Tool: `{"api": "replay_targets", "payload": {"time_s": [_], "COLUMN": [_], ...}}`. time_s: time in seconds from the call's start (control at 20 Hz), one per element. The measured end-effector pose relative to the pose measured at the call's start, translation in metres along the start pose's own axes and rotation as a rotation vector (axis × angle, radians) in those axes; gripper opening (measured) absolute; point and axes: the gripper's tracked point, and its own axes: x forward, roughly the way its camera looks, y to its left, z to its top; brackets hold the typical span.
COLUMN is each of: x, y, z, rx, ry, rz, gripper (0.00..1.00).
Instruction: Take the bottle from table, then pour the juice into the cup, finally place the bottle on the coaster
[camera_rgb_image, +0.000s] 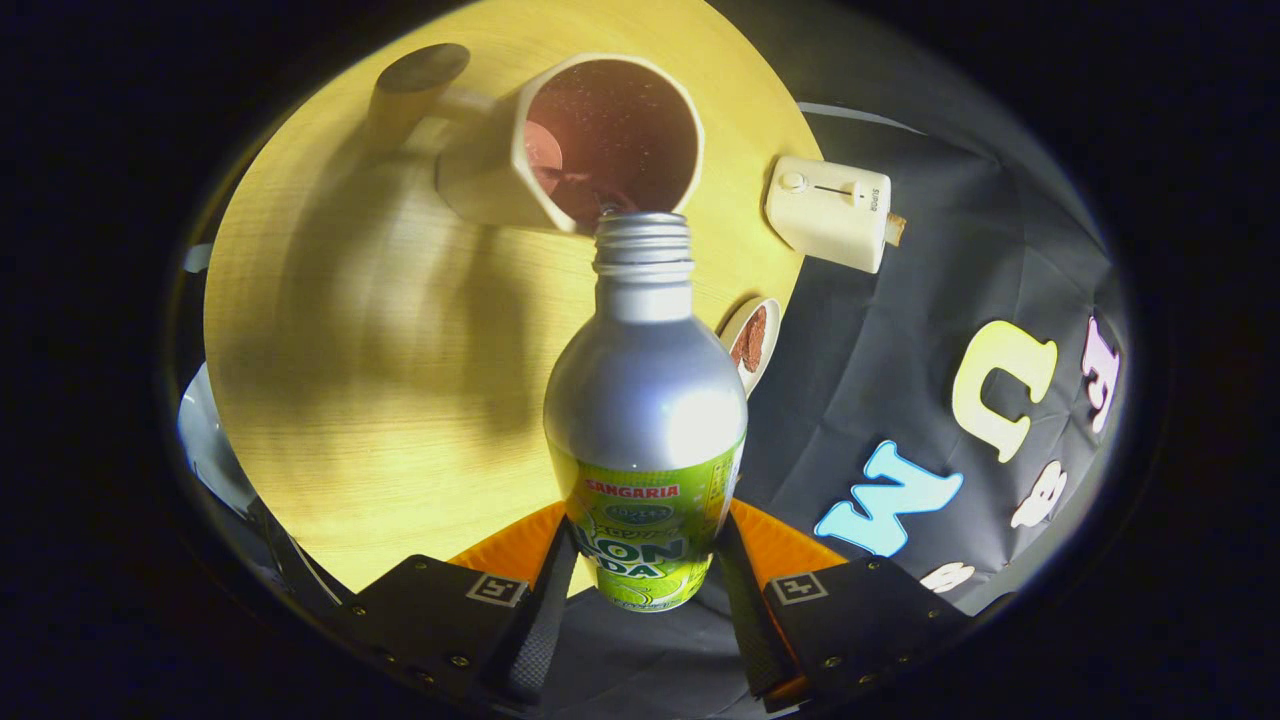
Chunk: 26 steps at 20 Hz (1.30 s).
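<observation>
The bottle (645, 420) is tipped forward, its open threaded mouth right over the near rim of the cup (590, 145), and that looks like the pouring step of the task under way. The cup sits on the round wooden table (330, 400), beyond the fingers, its handle pointing away to the left, and dark liquid with small bubbles already lies inside it; whether any stream is leaving the bottle at this instant is hard to tell. The bottle is held low on its labelled body, which leaves the bare metal shoulder and neck free to reach out over the cup, a sensible hold for tilting. The gripper (640, 590) has its 2 fingers closed in on the bottle, 1 pressing each side of the label, so the opening is just the width of the bottle and the grasp looks firm. Just right of the bottle's shoulder, at the table's edge, a small round coaster (752, 342) with a brownish centre waits, partly hidden behind the bottle; that is judged to be where the bottle goes afterwards. Farther right, at the table's edge, lies a cream-coloured boxy device (830, 212) with a slider, well apart from the cup.
</observation>
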Motion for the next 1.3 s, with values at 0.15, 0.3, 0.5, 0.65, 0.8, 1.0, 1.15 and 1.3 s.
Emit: {"api": "replay_targets", "payload": {"time_s": [0.15,0.3,0.5,0.65,0.8,1.0,1.15,1.3], "x": [0.000,-0.001,-0.001,-0.003,-0.003,-0.005,-0.008,-0.008], "y": [-0.001,-0.001,-0.002,-0.004,-0.006,-0.010,-0.010,-0.010], "z": [0.001,0.001,0.001,0.001,0.001,0.002,0.001,-0.001], "rx": [-0.010,-0.019,-0.045,-0.062,-0.080,-0.102,-0.118,-0.132], "ry": [0.002,0.005,0.010,0.013,0.017,0.025,0.035,0.046], "rz": [-0.002,-0.001,0.008,0.011,0.010,0.012,0.018,0.022], "gripper": [0.73,0.73,0.73,0.73,0.73,0.73,0.73,0.73]}}
